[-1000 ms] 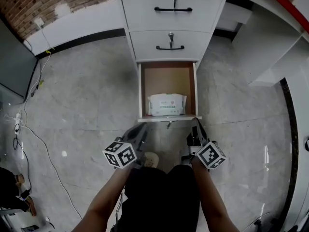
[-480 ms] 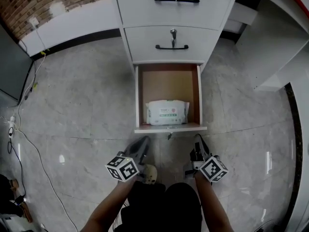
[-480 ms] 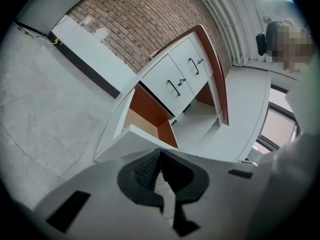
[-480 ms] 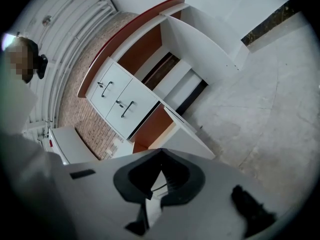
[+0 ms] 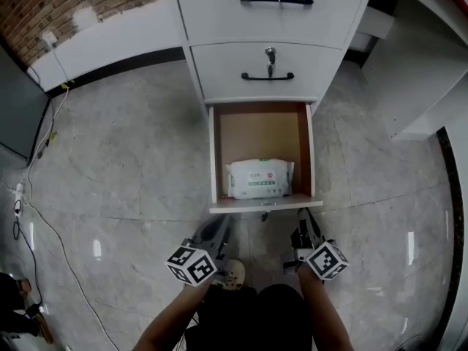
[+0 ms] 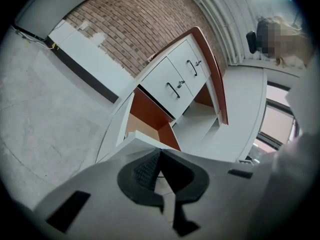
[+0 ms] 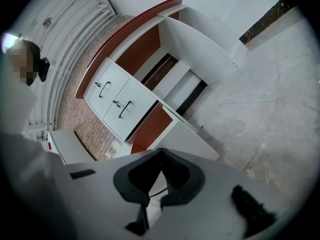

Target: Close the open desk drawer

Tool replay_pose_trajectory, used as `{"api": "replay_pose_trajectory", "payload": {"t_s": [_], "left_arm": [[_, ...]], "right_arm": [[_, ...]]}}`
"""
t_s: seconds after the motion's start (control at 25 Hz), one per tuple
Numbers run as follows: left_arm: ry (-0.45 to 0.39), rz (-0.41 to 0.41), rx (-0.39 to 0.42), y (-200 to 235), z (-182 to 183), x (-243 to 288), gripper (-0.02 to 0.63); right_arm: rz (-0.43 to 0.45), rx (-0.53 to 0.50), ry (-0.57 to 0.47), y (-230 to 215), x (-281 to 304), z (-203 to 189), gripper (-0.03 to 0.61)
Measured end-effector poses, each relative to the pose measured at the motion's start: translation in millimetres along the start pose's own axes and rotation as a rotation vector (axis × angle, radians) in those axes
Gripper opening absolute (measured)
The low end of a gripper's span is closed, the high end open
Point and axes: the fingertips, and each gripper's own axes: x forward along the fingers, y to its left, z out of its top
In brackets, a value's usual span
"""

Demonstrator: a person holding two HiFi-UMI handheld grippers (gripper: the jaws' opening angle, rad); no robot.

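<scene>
Drawer (image 5: 261,204) wide open, closing not started. Your left claw (image 5: 219,224) and right claw (image 5: 304,219): both pinched together, empty, near its front.

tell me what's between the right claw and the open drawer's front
Only bare grey floor, in the head view; the shut right claw is just short of the drawer front.

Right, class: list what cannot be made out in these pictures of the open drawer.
- Print on the wipes pack: too small to read in the head view.
- The wipes pack in both gripper views: hidden behind the walls of the open drawer.
- Open drawer's front face in the head view: seen edge-on from above.
- Top drawer: cut off by the head view's upper edge.
</scene>
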Motion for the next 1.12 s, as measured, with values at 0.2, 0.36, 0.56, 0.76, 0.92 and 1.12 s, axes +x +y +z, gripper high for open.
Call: {"api": "replay_pose_trajectory", "payload": {"t_s": [0.2, 0.36, 0.56, 0.76, 0.92, 1.12], "left_arm": [[0.005, 0.006, 0.021, 0.4, 1.1, 0.1, 0.009], [0.011, -0.016, 0.004, 0.6, 0.1, 0.5, 0.009], [0.036, -0.019, 0.02, 0.5, 0.8, 0.4, 0.009], [0.04, -0.025, 0.013, -0.1, 1.7, -1.1, 0.008], [0.022, -0.04, 0.027, -4.5, 9.8, 0.0, 0.008], [-0.006, -0.057, 0.016, -13.1, 25.0, 1.9, 0.008]], "right_arm": [[-0.003, -0.038, 0.015, 2.8, 1.5, 0.5, 0.006], [-0.002, -0.011, 0.019, -0.8, 0.4, -0.4, 0.006], [0.0, 0.004, 0.013, 1.1, 1.0, -0.2, 0.006], [0.004, 0.006, 0.014, 4.1, 0.5, 0.9, 0.006], [0.03, 0.013, -0.016, 10.4, 1.8, 7.6, 0.006], [0.058, 0.028, -0.049, 22.4, 4.6, 20.6, 0.006]]}}
